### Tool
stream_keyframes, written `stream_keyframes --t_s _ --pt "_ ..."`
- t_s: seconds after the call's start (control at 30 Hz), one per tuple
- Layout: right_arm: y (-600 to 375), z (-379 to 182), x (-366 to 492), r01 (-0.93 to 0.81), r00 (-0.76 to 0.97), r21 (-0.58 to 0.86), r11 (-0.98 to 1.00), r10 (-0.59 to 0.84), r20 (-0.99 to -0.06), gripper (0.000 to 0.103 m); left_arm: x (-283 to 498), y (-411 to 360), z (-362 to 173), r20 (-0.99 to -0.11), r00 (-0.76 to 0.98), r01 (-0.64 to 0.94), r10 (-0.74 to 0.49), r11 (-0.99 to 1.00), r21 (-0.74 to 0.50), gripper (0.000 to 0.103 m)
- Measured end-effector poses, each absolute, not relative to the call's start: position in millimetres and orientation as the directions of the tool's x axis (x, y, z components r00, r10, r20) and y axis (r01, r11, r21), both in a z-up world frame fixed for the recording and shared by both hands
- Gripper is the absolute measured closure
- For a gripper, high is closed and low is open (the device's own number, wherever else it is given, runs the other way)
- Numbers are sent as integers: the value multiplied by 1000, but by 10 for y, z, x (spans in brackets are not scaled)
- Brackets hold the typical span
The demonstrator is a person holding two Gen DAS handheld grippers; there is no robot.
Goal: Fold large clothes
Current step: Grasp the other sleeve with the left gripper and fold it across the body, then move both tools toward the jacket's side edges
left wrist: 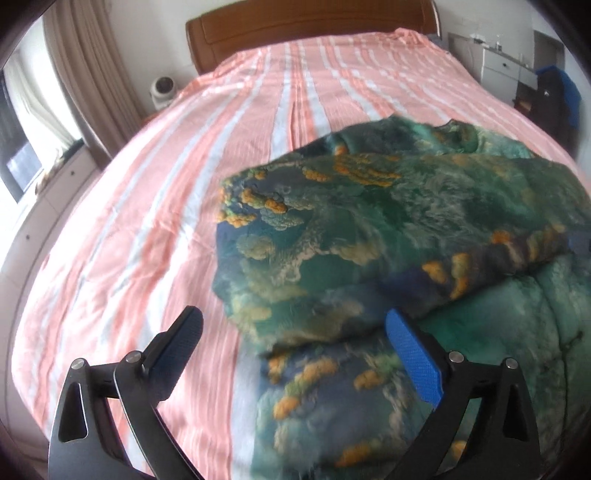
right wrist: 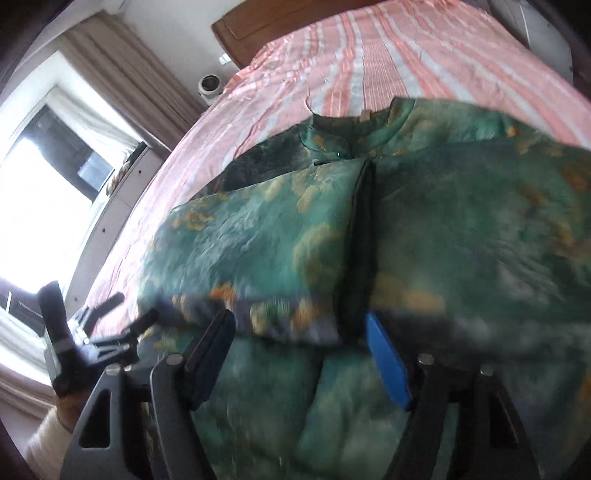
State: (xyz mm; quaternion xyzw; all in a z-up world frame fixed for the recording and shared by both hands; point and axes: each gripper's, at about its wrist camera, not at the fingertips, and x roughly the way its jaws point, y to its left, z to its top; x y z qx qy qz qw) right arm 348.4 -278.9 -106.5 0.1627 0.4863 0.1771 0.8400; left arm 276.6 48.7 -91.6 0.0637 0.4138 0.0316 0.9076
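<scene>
A large green padded garment with orange and white cloud print (left wrist: 369,229) lies on the bed, its upper part folded back over the lower part. In the right wrist view the garment (right wrist: 424,229) fills the middle, collar at the far end. My left gripper (left wrist: 295,325) is open and empty, hovering just above the garment's near left edge. My right gripper (right wrist: 299,325) is open and empty, low over the folded edge. The left gripper also shows in the right wrist view (right wrist: 122,310), to the left of the garment.
The bed has a pink and white striped sheet (left wrist: 184,166) and a wooden headboard (left wrist: 306,26). A window with curtains (right wrist: 55,177) is on the left. A white round device (left wrist: 164,88) sits by the bedside. White drawers (left wrist: 506,66) stand at far right.
</scene>
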Motion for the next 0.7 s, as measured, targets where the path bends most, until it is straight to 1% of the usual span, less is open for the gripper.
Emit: stream_keyframes --t_s 0.1,0.2,0.37,0.6,0.7 --pt "-2926 -919 3053 -180 505 385 905 420 -754 25 2502 404 -744 -723 683 -4 99 991 132 3" --pt "-3049 -800 2620 -192 547 320 928 372 -750 24 2270 290 -630 -709 698 -2 98 991 135 3" --pt "-3159 -655 2059 -184 588 270 945 326 -741 24 2009 107 -497 -694 715 15 91 989 146 3" --pt "-3110 -563 1734 -193 620 222 956 294 -728 24 1680 -41 -312 -667 740 19 81 990 140 3" --pt "-3079 -557 1615 -196 623 223 955 297 -724 23 1567 -52 -270 -661 746 21 80 989 143 3"
